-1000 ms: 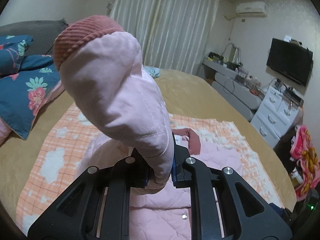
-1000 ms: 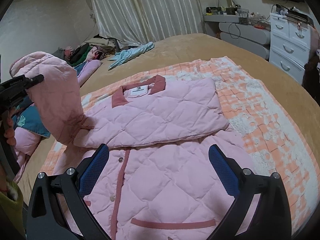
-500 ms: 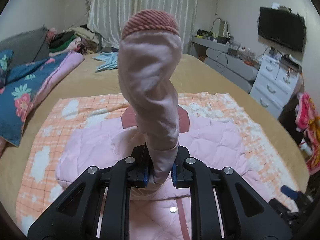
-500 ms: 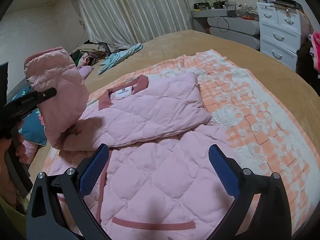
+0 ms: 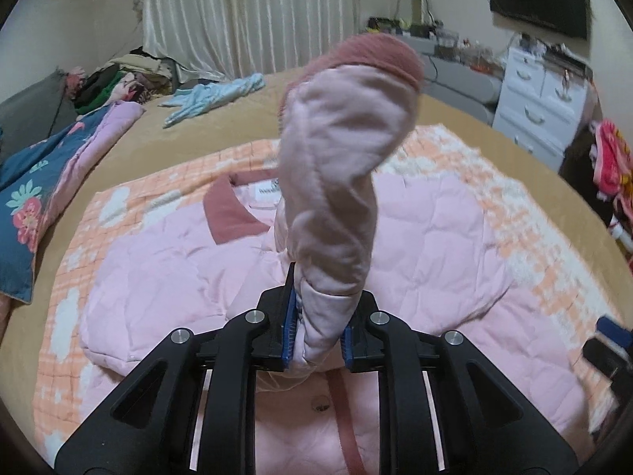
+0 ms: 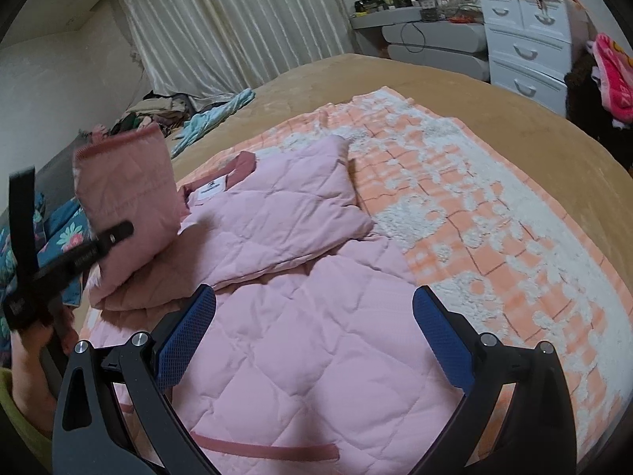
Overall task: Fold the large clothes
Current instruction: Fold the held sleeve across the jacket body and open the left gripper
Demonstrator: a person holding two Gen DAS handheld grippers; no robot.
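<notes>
Jacket sleeve [image 5: 332,198] stands pinched upright in left claw [image 5: 316,336].

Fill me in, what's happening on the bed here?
A person is folding a pink quilted jacket spread on an orange checked blanket. The left tongs are shut on one sleeve, holding it up above the jacket's chest, cuff uppermost. The other sleeve already lies folded across the front. The right tongs hover open over the lower jacket, holding nothing.

White dresser [image 6: 526,39] (beside curtain [image 6: 221,31])
</notes>
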